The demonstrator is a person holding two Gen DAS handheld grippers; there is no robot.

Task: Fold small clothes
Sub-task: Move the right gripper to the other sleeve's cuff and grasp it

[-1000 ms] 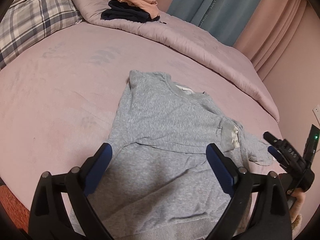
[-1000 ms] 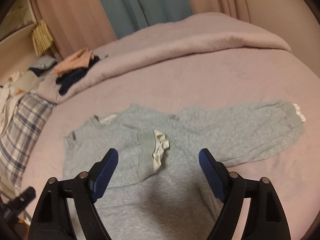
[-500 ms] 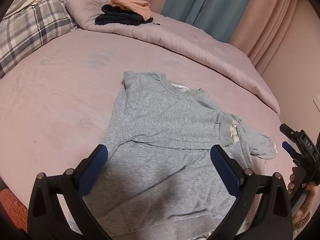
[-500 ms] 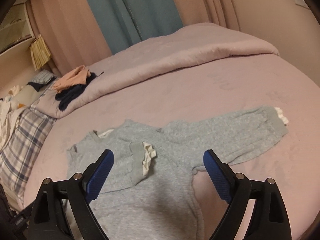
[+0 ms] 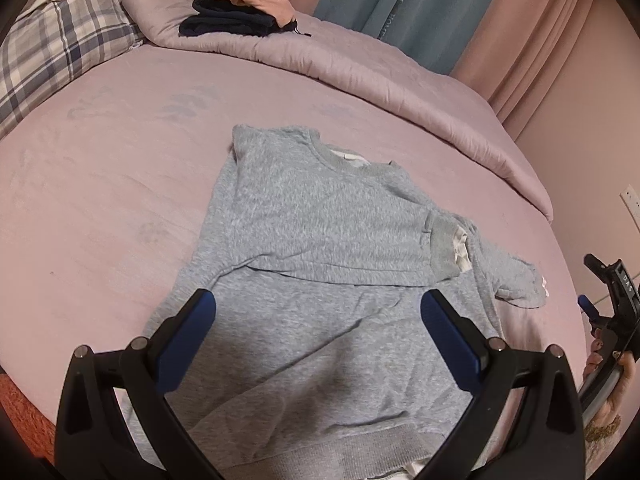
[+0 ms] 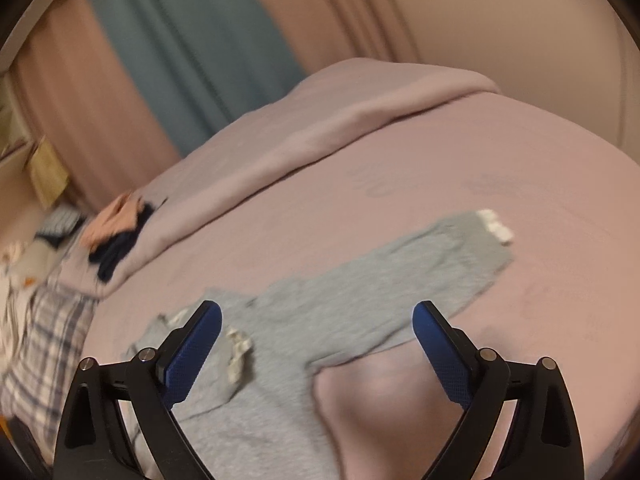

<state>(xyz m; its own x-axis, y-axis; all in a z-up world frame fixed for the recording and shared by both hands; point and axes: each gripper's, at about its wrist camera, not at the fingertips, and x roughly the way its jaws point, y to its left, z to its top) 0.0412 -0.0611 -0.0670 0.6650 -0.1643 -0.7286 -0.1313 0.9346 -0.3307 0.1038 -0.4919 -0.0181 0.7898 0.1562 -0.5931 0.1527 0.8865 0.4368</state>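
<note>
Left gripper (image 5: 318,318) jaws spread wide, nothing held, hovering over the lower body of the grey sweatshirt (image 5: 320,240) lying flat on the pink bed (image 5: 100,180); one sleeve is folded across the chest just ahead of the fingertips, its white-trimmed cuff (image 5: 450,246) ahead and right. Right gripper (image 6: 316,330) jaws also wide and empty, just been opening, the other sleeve (image 6: 400,272) stretched out ahead and to the right, view blurred. Folded dark and peach clothes (image 5: 244,12) sit far ahead on the rolled duvet (image 5: 360,68).
</note>
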